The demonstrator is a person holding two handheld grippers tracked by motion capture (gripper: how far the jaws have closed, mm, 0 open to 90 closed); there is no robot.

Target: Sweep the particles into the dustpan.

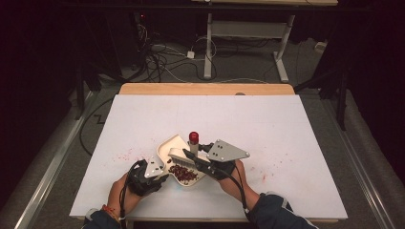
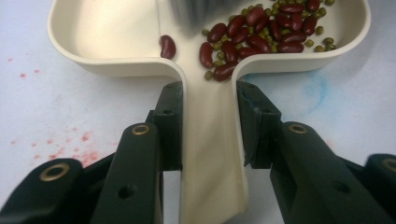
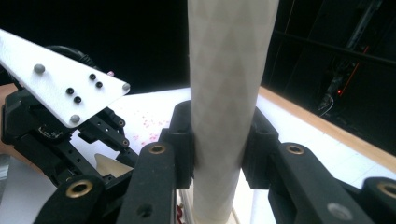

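A cream dustpan (image 1: 170,143) lies on the white table cover near the front middle. Red kidney beans and small green beans (image 2: 261,28) are heaped in its pan, with one red bean (image 2: 167,46) apart at the left. My left gripper (image 2: 208,88) is shut on the dustpan's flat handle (image 2: 210,154). My right gripper (image 3: 218,126) is shut on the pale round handle (image 3: 229,70) of a brush (image 1: 181,155), which stands over the pan, its red-capped end (image 1: 194,137) upward. Blurred bristles (image 2: 191,11) hang above the beans.
Red stains (image 1: 125,154) speckle the white cover left and right of the dustpan, and a faint blue smear (image 2: 317,88) lies beside it. The wooden table edge (image 1: 205,88) runs along the far side. Cables and another table's legs (image 1: 208,47) are on the floor beyond.
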